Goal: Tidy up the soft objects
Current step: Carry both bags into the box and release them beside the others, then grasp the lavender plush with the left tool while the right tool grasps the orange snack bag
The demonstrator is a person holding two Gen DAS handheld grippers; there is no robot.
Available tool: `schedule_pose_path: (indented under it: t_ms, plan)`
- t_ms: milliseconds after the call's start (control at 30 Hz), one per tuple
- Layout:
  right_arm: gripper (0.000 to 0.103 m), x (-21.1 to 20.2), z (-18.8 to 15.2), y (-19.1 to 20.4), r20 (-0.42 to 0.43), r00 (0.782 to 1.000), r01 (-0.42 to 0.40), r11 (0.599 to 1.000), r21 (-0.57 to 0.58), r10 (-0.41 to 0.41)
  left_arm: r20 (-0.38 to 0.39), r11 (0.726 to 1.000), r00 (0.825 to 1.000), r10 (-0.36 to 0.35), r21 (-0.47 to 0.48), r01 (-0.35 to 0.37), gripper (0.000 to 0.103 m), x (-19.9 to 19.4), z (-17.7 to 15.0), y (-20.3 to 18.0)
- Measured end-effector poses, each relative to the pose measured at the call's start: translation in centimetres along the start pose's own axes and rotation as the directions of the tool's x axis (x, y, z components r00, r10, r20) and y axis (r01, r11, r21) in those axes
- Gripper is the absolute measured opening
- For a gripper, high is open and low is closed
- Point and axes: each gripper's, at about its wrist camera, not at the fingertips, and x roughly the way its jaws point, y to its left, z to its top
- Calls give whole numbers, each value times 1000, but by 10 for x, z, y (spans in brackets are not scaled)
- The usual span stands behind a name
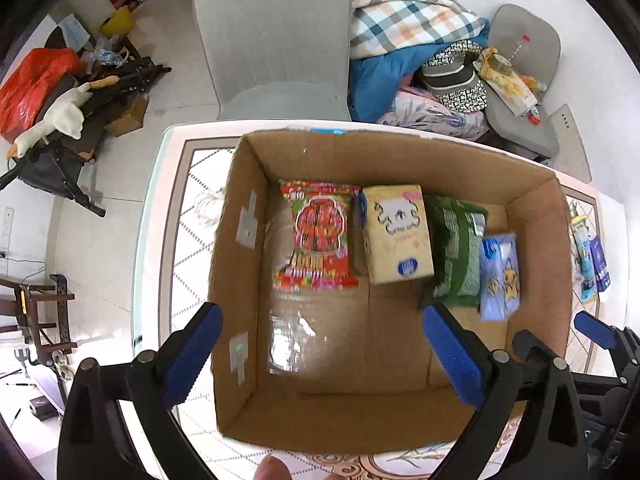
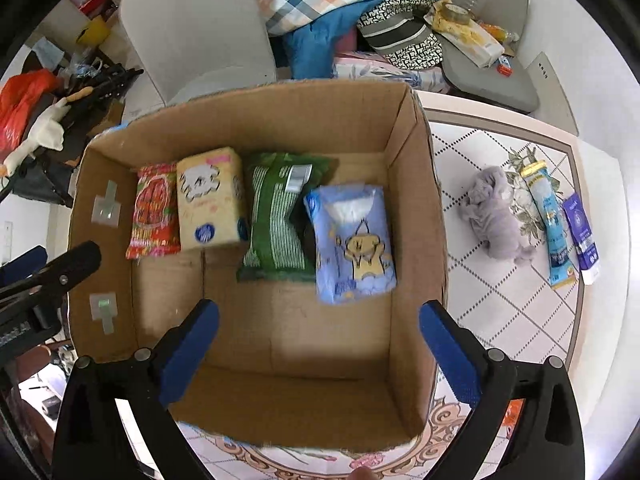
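I see the tabletop [image 2: 500, 312] carrying an open box [image 2: 416, 200]; along its far wall sit four packs: red [image 2: 154, 212], yellow [image 2: 210, 200], green [image 2: 276, 220], blue [image 2: 352, 240]. Grey toy [image 2: 496, 216] lies outside, right. My left tool [image 1: 324, 352] and right tool [image 2: 320, 348] both gape wide, empty

Both wrist fisheyes look steeply down into the same cardboard box [image 1: 394, 420] from above its near wall.

Left view sits over the box's left side, table [image 1: 160, 208] edge and floor at its left. Right view sits further right, with the tabletop [image 2: 500, 300] past the box's right wall. Both are close. Shared: box interior, the row of packets, grey chair [image 2: 192, 32] behind.
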Motion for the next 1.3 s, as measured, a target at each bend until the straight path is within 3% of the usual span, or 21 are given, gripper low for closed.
schedule_pose_path:
  t_ms: [400, 633, 767, 933, 1033, 1133, 1300]
  plan:
    - [102, -68, -69, 3, 111, 993, -44, 999, -24, 46, 125, 1000, 992, 13, -4, -13, 103, -76, -71, -5]
    - [102, -111, -101, 1, 165, 979, -120, 992, -27, 123, 185, 1000, 982, 25, -23, -21, 103, -115, -90, -10]
    - [102, -123, -115, -16, 165, 971, -178, 984, -1, 175, 209, 1000, 978, -2, -18, 6, 103, -133, -95, -28]
    - [102, -111, -136, -77, 74, 988, -142, 989, 35, 139, 185, 995, 983, 23, 89, -40, 103, -122, -104, -90]
    - [102, -84, -152, -137, -30, 1000, 4, 999, 37, -3, 137, 988, 990, 32, 145, -52, 103, -95, -111, -142]
    - [102, -49, -166, -193, -134, 984, 120, 992, 34, -114, 108, 972, 993, 43, 226, -66, 103, -66, -117, -202]
    - [102, 15, -179, -253, -279, 948, 162, 987, -2, -156, 74, 931, 992, 105, 343, -124, 103, -22, -119, -280]
